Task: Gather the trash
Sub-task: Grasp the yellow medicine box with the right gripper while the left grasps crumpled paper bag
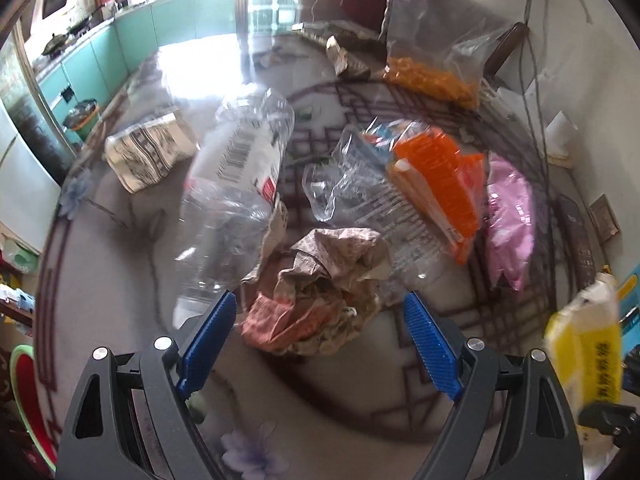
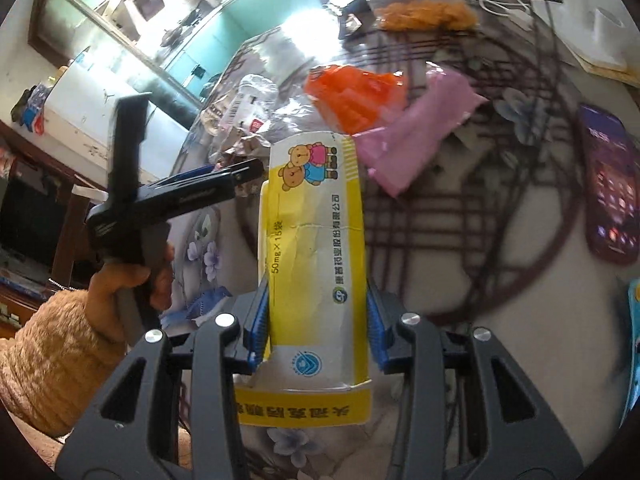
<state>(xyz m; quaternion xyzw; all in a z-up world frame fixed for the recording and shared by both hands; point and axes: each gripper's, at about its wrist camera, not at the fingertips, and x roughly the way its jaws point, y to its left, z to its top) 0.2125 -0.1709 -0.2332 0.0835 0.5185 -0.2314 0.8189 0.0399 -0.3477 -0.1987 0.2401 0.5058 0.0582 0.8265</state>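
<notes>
My left gripper (image 1: 320,320) is open, its blue pads on either side of a crumpled brown paper wad (image 1: 320,292) on the round patterned table (image 1: 120,280). A crushed clear plastic bottle (image 1: 236,184) lies left of the wad. An orange and clear wrapper (image 1: 432,176) and a pink bag (image 1: 512,216) lie to the right. My right gripper (image 2: 316,320) is shut on a yellow and white medicine box (image 2: 316,248) and holds it above the table. The box also shows in the left wrist view (image 1: 584,352). The left gripper shows at the left of the right wrist view (image 2: 192,192).
A bag of orange snacks (image 1: 432,72) and a printed paper packet (image 1: 148,148) lie at the table's far side. A phone (image 2: 612,184) lies at the right edge. Cables (image 1: 536,80) run along the wall. A bin (image 1: 82,118) stands by the teal cabinets.
</notes>
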